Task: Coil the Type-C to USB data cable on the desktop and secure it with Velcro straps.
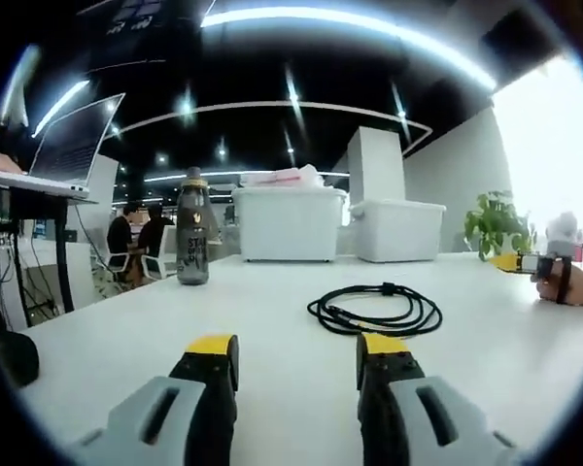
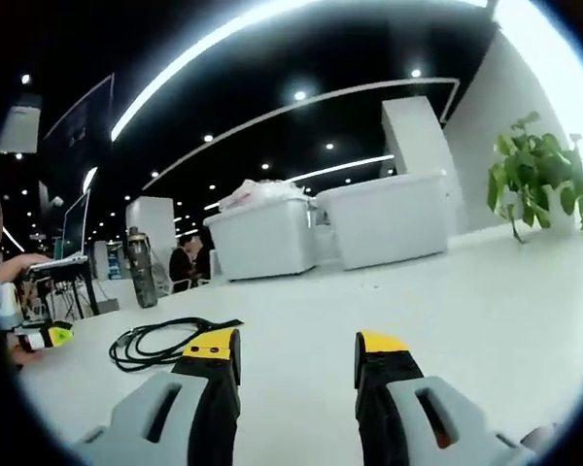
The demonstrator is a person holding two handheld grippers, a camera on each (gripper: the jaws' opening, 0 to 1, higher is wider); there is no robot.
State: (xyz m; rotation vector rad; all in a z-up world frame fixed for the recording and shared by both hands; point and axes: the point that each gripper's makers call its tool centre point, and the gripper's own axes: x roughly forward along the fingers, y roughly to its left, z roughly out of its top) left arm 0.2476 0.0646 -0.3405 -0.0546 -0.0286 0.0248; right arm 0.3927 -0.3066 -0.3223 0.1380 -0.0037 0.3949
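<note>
A black data cable [image 1: 374,311] lies in a loose coil on the white desktop [image 1: 272,301], a short way ahead and slightly right of my left gripper [image 1: 296,349], which is open with nothing between its yellow-tipped jaws. In the right gripper view the same cable [image 2: 155,340] lies to the left of my right gripper [image 2: 297,348], also open and holding nothing. The right gripper [image 1: 536,262], held by a hand, enters the left gripper view at the far right. At the left of the right gripper view is the left gripper [image 2: 44,337].
A dark bottle [image 1: 193,240] stands upright at the back left of the desk. Two white storage bins [image 1: 290,221] [image 1: 398,229] line the far edge, beside a potted plant [image 1: 496,223]. A laptop [image 1: 63,146] sits on a stand at left. People sit [image 1: 136,238] behind.
</note>
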